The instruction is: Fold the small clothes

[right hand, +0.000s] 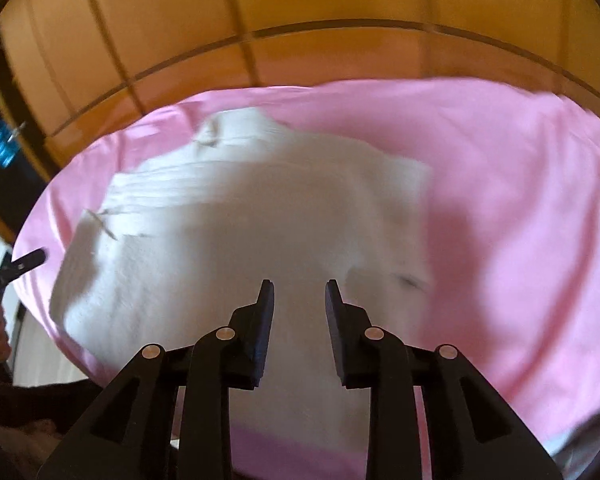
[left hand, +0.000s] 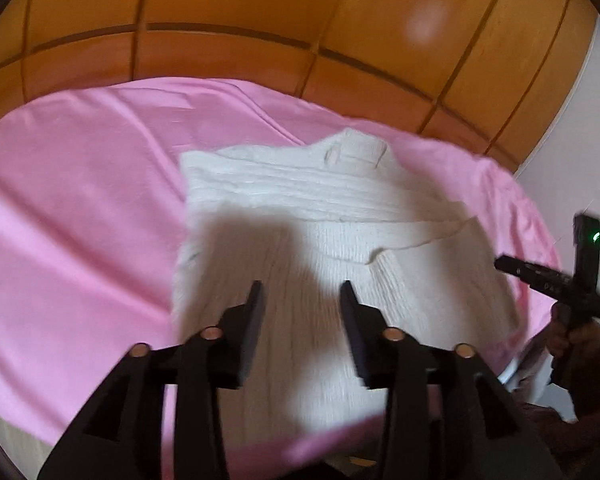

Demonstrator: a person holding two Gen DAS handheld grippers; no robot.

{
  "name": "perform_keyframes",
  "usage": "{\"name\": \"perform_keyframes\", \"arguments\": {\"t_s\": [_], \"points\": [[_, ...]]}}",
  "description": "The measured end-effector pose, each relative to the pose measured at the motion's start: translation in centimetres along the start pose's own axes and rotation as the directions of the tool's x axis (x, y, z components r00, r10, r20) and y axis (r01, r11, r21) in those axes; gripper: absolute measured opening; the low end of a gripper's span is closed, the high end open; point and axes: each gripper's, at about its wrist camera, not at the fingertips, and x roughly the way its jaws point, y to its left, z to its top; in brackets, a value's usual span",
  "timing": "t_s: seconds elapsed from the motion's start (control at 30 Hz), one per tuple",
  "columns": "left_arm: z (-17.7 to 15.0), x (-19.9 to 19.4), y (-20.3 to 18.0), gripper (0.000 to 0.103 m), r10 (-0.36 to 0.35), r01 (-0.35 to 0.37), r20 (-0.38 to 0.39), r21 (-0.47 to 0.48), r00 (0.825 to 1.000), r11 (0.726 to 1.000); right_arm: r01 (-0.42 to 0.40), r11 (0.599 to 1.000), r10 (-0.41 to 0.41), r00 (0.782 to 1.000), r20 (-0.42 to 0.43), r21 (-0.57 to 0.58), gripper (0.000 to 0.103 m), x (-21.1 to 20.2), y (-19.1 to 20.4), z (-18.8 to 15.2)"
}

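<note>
A cream knitted sweater (left hand: 300,216) lies partly folded on a pink sheet (left hand: 80,200), collar toward the far side, one sleeve laid across its body. My left gripper (left hand: 302,292) is open and empty, hovering over the sweater's near half. The right gripper's body (left hand: 580,280) shows at the right edge of the left wrist view, held in a hand. In the right wrist view the sweater (right hand: 228,240) fills the middle, blurred. My right gripper (right hand: 300,292) is open and empty above its lower hem. The left gripper's finger (right hand: 24,262) shows at that view's left edge.
The pink sheet (right hand: 520,220) covers a bed. An orange wooden headboard with dark panel lines (left hand: 260,20) runs behind it. A white wall (left hand: 572,140) stands at the right. A dark object with blue lights (right hand: 0,148) is at the far left.
</note>
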Motion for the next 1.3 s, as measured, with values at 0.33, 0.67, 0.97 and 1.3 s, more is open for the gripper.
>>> {"name": "perform_keyframes", "arguments": {"t_s": [0.33,0.67,0.97,1.3], "points": [[-0.8,5.6,-0.3,0.0,0.062,-0.06,-0.038,0.036,0.997,0.998,0.016,0.993,-0.019,0.999,-0.026,-0.118,0.006,6.5,4.9,1.2],[1.5,1.7,0.5,0.0,0.061,-0.062,0.135,0.005,0.989,0.998,0.026,0.995,-0.015,0.993,0.12,-0.093,0.0,2.1,4.0,3.2],[3.1,4.3,0.3,0.0,0.083,-0.085,0.114,0.009,0.99,0.996,-0.034,0.999,0.034,0.999,0.035,-0.005,0.0,5.6,2.5,4.3],[0.5,5.3,1.0,0.033,-0.005,0.005,0.001,-0.043,1.0,0.999,-0.017,0.995,0.017,1.0,0.0,-0.096,0.036,6.1,5.0,1.8]]}}
